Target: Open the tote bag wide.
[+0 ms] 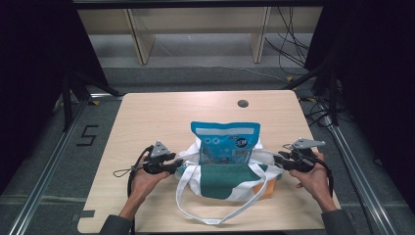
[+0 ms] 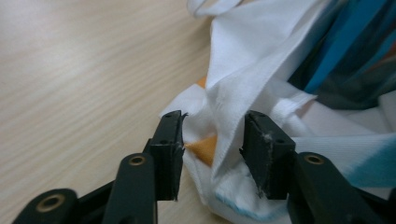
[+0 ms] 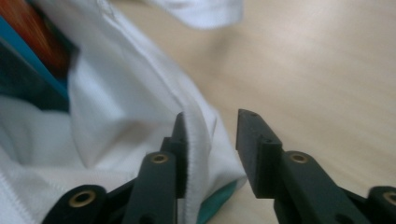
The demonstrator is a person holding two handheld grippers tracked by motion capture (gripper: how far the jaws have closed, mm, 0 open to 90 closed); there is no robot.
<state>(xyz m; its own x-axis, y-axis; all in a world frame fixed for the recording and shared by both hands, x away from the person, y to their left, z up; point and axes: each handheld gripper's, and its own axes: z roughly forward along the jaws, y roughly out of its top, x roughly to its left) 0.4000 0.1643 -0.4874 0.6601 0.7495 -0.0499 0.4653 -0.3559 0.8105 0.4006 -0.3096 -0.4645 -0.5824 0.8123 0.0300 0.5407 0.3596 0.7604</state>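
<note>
— Straddling the tote bag, both tongs sat at its sides: the left tongs at the left edge, the right tongs at the right edge. The bag lay on the near half of the desk, with the blue snack pouch standing up out of its mouth.

— How did the jaws stand?

— In the left gripper view the left tongs were parted a moderate way, with a fold of the white cloth between them but not pinched. In the right gripper view the right tongs were also parted, the bag's hem lying against the left jaw and bare desk behind the gap.

— So what could have gone wrong?

— I'd judge the risk was an uneven grip. On the right, the cloth only brushed one jaw, so closing there might have caught nothing or just a thin edge that slipped. Lifting on one side alone would have tipped the pouch out.

— And the handles?

— The long white strap looped loosely toward the near edge; it could have snagged or dragged if the bag were raised.
</note>
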